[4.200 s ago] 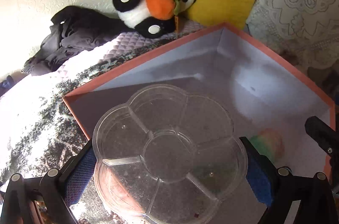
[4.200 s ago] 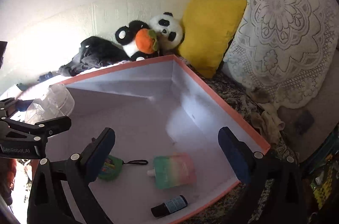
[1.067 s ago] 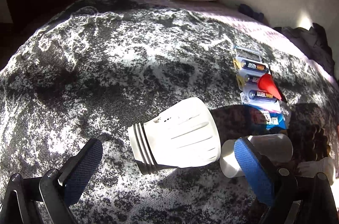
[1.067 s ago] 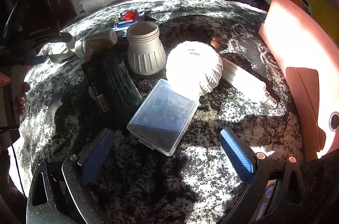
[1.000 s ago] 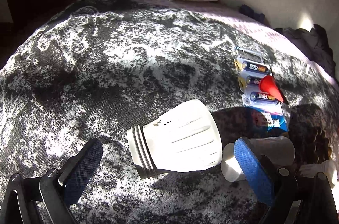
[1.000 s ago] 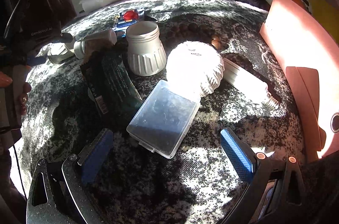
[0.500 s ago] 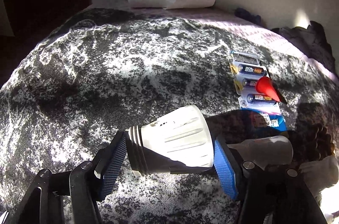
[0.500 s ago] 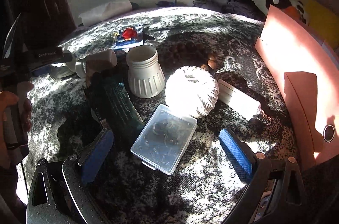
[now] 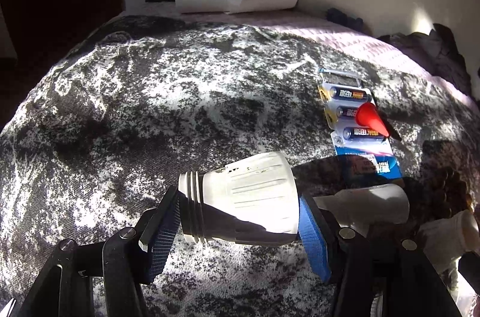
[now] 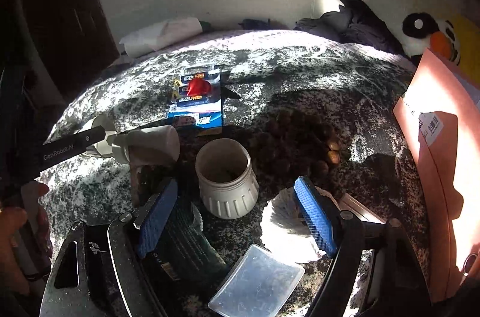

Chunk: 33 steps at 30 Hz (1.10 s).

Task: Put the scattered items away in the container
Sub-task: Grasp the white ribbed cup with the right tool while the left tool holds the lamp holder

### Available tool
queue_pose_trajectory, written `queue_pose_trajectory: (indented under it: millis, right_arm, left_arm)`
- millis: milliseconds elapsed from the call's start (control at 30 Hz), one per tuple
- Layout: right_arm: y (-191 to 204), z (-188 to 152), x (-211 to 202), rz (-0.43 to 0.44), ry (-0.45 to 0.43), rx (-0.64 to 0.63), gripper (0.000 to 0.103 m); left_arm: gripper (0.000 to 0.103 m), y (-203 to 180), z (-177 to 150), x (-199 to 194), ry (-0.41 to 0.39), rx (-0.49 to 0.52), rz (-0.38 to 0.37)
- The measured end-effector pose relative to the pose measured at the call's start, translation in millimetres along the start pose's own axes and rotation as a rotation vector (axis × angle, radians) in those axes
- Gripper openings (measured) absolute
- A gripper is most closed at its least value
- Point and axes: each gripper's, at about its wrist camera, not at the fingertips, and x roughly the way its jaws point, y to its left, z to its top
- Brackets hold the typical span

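My left gripper [image 9: 237, 197] is shut on a white ribbed lamp housing [image 9: 249, 191], gripped end to end on its side just above the mottled bedspread [image 9: 150, 107]. In the right wrist view an open white ribbed jar [image 10: 226, 185] stands upright between the fingers of my right gripper [image 10: 234, 183]. Those jaws are closing, and the blue pads [image 10: 156, 215] do not touch the jar. The pink box [image 10: 444, 137] stands at the right edge. A person's hand [image 10: 18, 227] holds the left gripper at the far left.
A battery pack [image 9: 357, 119] with a red cone [image 9: 370, 119] on it lies beyond. A pale bottle [image 10: 150, 143], a dark green packet [image 10: 183, 251], a clear case [image 10: 258, 284], a white ball [image 10: 285, 227] and brown beads [image 10: 300, 143] surround the jar. A panda plush [image 10: 432, 34] sits behind the box.
My left gripper closed on the white housing, which now sits a little higher. My right gripper moved forward past the clear case to the white jar, and its jaws have narrowed.
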Motion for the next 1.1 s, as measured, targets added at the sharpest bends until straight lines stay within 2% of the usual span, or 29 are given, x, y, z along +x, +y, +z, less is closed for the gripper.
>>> queue_pose_trajectory:
  millis: [233,300,367,433,500,567,833,1100]
  right_arm:
    - [0,11,30,-0.015,0.047,-0.002,0.083]
    - [0,11,34,-0.019,0.052,-0.01,0.079]
    - [0,12,36,-0.02,0.06,-0.025,0.067]
    - [-2,13,38,-0.003,0.074,-0.013,0.064]
    - [-2,13,36,0.001,0.075,-0.014,0.057]
    - [2,14,32,-0.003,0.064,-0.035,0.046]
    - [15,18,0,-0.031,-0.01,-0.094,0.045]
    - [28,11,-53,-0.006,-0.067,-0.127,0.045]
  left_arm:
    - [0.062,2,1,0,0.002,-0.002,0.004]
    - [0.062,2,0,-1,0.002,0.001,0.003]
    - [0.062,1,0,0,0.003,0.002,0.001]
    - [0.062,-1,0,0,0.003,0.005,0.002]
    - [0.062,-2,-1,-1,0.005,0.006,0.0]
    - [0.062,-3,-1,-2,0.005,0.007,0.001]
    - [0.062,-2,-6,-21,-0.007,0.006,0.007]
    - [0.062,-1,-21,-68,-0.038,0.025,0.014]
